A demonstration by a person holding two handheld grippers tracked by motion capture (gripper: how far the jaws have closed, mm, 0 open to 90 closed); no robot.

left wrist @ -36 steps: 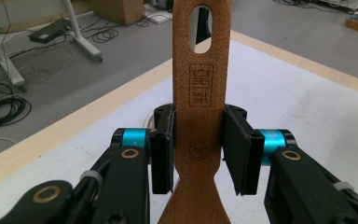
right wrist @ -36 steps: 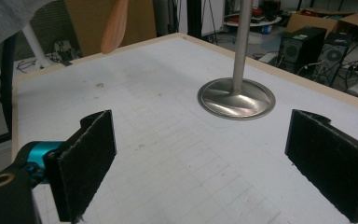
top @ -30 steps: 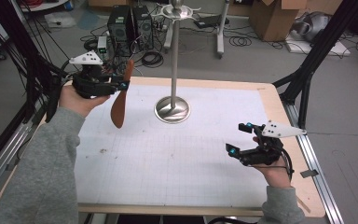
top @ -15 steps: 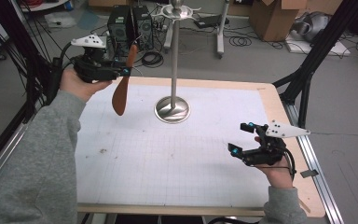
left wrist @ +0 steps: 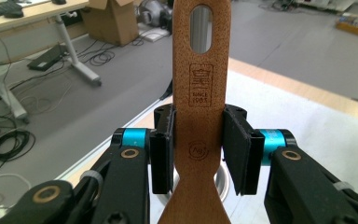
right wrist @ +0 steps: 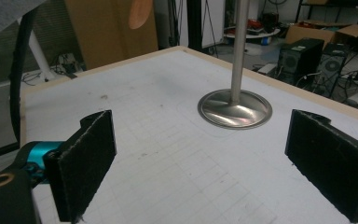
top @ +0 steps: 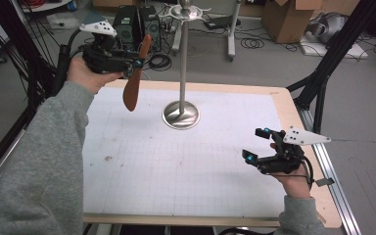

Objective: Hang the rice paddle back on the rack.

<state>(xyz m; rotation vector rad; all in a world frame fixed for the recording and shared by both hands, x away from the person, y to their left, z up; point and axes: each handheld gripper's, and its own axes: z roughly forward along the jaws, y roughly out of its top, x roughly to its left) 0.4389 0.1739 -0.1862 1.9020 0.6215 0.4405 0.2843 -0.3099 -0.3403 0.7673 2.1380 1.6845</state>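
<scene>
Left gripper point(top: 138, 62): up in the air past the table's far-left corner, its 2 pads clamped on the handle of the wooden spatula point(top: 133, 84).
Spatula position: blade hangs down and slightly tilted over the far-left edge of the white mat point(top: 186, 161), off the surface, well apart from the metal stand point(top: 181, 113).
Hidden bits: in the left gripper view the spatula point(left wrist: 200, 116) runs off the bottom, so its blade is cut away; in the right gripper view a blurred orange tip point(right wrist: 139, 13) peeks in at the top.
Stand top: the pole's head is cropped at the upper edge of the high view, its arms hard to make out.
Right gripper point(top: 256, 145): jaws spread wide with nothing between them, low over the mat's near-right part.
Open room: broad bare mat lies between the 2 grippers and in front of the stand base point(right wrist: 235, 110).
View gains: the left gripper view gives the handle's slot and stamped mark; the high view gives the whole spatula outline.
</scene>
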